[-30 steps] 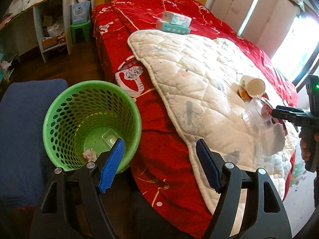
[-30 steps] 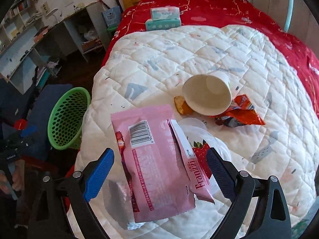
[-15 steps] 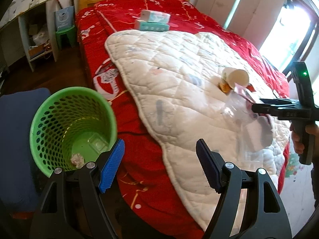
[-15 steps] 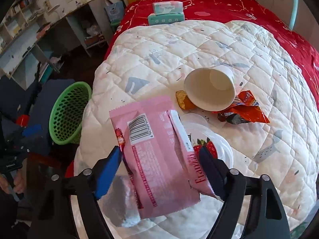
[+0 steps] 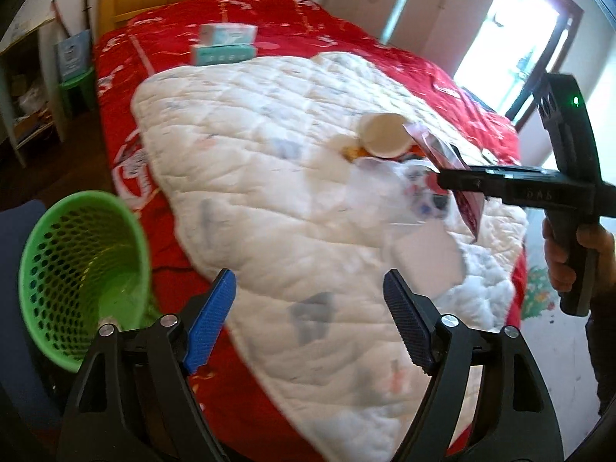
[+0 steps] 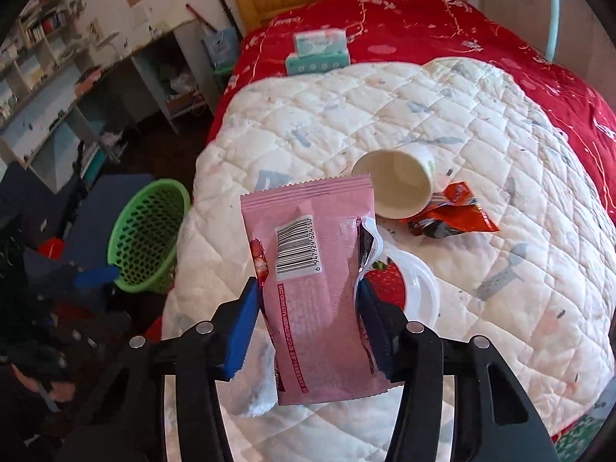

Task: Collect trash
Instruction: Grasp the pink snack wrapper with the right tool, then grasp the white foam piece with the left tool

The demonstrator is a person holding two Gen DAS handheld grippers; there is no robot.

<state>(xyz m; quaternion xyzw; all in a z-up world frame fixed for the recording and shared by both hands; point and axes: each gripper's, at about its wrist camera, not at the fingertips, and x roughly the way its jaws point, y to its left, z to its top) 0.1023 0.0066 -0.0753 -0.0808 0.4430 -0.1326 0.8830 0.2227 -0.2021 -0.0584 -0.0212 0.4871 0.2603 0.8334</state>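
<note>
1. Over the near edge of the white quilted blanket (image 6: 442, 123), the right gripper (image 6: 308, 308) is clamped on a pink foil snack wrapper with a barcode (image 6: 312, 265), its blue pads pressing both long sides, the packet lifted clear of the blanket
2. Beneath the wrapper, on the blanket, lies a clear plastic lid with a strawberry print (image 6: 412, 288)
3. Just beyond it, towards the middle of the blanket, a white paper cup (image 6: 396, 188) lies on its side, mouth facing the camera, touching a crumpled orange wrapper (image 6: 454, 219)
4. At the far edge of the blanket, on the red bedspread (image 6: 423, 23), two tissue packs (image 6: 319, 52) are stacked
5. Beside the left edge of the bed, on the floor, stands a green perforated plastic basket (image 5: 81, 265)
6. The left gripper (image 5: 308, 319) hangs over the blanket's near-left edge, its jaws opening with nothing between them
7. A hand (image 5: 573, 254) grips the right gripper's handle
</note>
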